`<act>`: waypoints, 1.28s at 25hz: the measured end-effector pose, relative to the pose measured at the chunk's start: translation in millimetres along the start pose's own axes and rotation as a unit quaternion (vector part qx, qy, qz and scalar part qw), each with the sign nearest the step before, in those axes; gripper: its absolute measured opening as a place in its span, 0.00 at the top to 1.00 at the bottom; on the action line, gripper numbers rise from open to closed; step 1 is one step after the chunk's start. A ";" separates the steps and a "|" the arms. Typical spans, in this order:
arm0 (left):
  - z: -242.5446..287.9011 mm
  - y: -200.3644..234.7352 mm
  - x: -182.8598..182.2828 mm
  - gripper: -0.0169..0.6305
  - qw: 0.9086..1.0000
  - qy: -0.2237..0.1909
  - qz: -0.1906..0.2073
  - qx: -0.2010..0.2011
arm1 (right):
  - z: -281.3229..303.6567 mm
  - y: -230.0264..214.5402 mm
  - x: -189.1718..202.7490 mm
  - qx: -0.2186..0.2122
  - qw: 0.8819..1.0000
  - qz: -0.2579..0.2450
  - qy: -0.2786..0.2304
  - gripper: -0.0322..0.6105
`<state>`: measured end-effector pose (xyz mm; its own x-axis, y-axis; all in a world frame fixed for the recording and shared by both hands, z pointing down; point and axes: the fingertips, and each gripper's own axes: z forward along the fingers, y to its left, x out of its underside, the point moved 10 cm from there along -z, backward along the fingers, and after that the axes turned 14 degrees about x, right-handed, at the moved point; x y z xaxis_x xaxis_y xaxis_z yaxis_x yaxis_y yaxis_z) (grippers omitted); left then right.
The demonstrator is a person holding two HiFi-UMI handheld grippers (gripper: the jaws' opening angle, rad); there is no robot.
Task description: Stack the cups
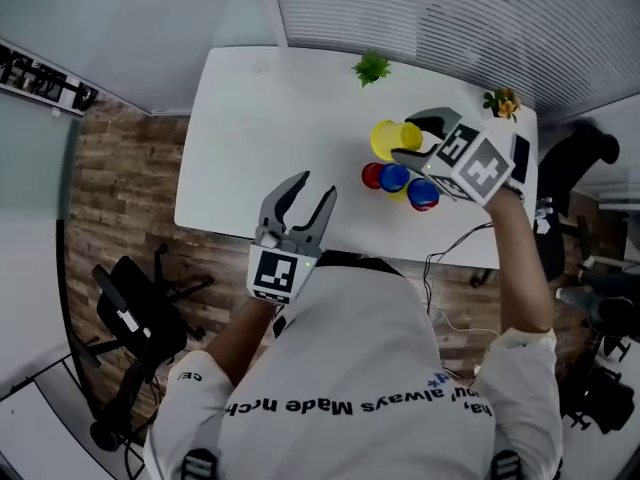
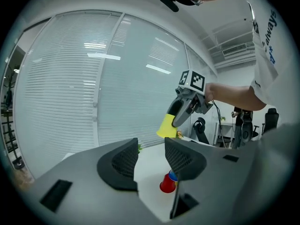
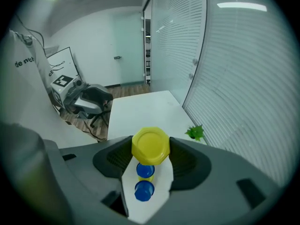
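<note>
**Right gripper** (image 3: 151, 148): jaws closed on a yellow cup (image 1: 391, 138), one pad on each side of its wall. The cup's six-sided base faces the gripper's camera. In the left gripper view the cup hangs tilted, wider end lowest, clear above the table (image 1: 250, 118). It is held over the table's right half, just above the cups standing there.

**Standing cups**: all are upside down on the table's right half, nearer the near edge than the far one.
- Two blue cups (image 3: 144, 190) show straight below the held cup, in line between the right gripper's jaws.
- A second yellow cup (image 3: 147, 178) shows between the two blue ones, mostly hidden.
- A red cup (image 1: 373, 175) stands at the left end of the group, touching or just beside the nearer blue cup.

**Left gripper** (image 2: 151, 157): jaws apart, nothing between the pads. It hangs over the table's near edge, to the left of the standing cups and well apart from them. Its view shows the red cup on the table beyond the jaws.

**Other items**:
- A green plant (image 1: 371, 67) sits at the table's far edge.
- A flowering plant (image 1: 502, 102) sits at the far right corner.
- An office chair (image 1: 135, 313) stands on the floor off the near left corner.
</note>
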<state>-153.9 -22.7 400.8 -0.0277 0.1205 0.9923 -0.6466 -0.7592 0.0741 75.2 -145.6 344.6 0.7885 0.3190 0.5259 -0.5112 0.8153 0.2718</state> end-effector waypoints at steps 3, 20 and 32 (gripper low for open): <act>17.4 -10.4 0.9 0.67 1.000 0.010 0.004 0.027 | -6.8 3.6 37.2 0.006 1.000 0.001 0.031 0.56; 41.8 -34.7 4.1 0.67 0.997 0.032 -0.004 0.063 | 46.9 26.6 114.6 -0.027 0.987 -0.040 0.153 0.56; 49.5 -33.3 -1.7 0.67 0.997 0.026 0.001 0.069 | 18.5 22.7 109.9 -0.028 0.997 0.009 0.076 0.52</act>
<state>-94.6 -29.2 401.5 -0.0702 0.1486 0.9864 -0.5356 -0.8398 0.0884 143.9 -100.9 423.5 0.8244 0.3998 0.4006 -0.5089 0.8334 0.2156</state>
